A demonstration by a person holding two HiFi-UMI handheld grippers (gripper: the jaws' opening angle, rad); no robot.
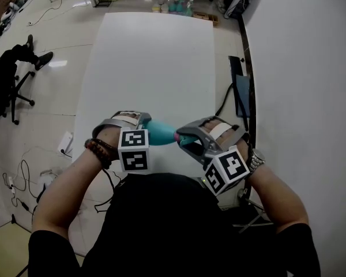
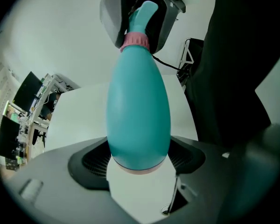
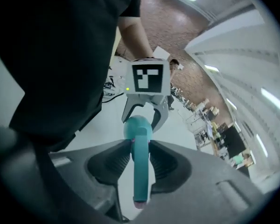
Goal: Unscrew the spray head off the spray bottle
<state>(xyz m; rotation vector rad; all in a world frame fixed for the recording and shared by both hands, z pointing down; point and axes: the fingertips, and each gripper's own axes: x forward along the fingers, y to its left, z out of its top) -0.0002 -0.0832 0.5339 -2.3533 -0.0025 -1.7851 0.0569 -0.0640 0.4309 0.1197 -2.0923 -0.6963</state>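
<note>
A teal spray bottle (image 1: 160, 133) is held level in the air between my two grippers, close to my body over the near end of the white table (image 1: 155, 56). My left gripper (image 1: 145, 129) is shut on the bottle's wide bottom end (image 2: 139, 120). A pink collar (image 2: 135, 41) rings the bottle's neck. My right gripper (image 1: 185, 141) is shut on the teal spray head (image 3: 142, 171), whose trigger stem runs between the pads. From the right gripper view the bottle's body (image 3: 137, 127) points away toward the left gripper's marker cube (image 3: 147, 78).
An office chair (image 1: 8, 79) draped with dark clothing stands on the floor at the left. Cables (image 1: 23, 178) lie on the floor near the table's left side. Several bottles (image 1: 173, 6) stand beyond the table's far end. A white wall (image 1: 305, 68) runs along the right.
</note>
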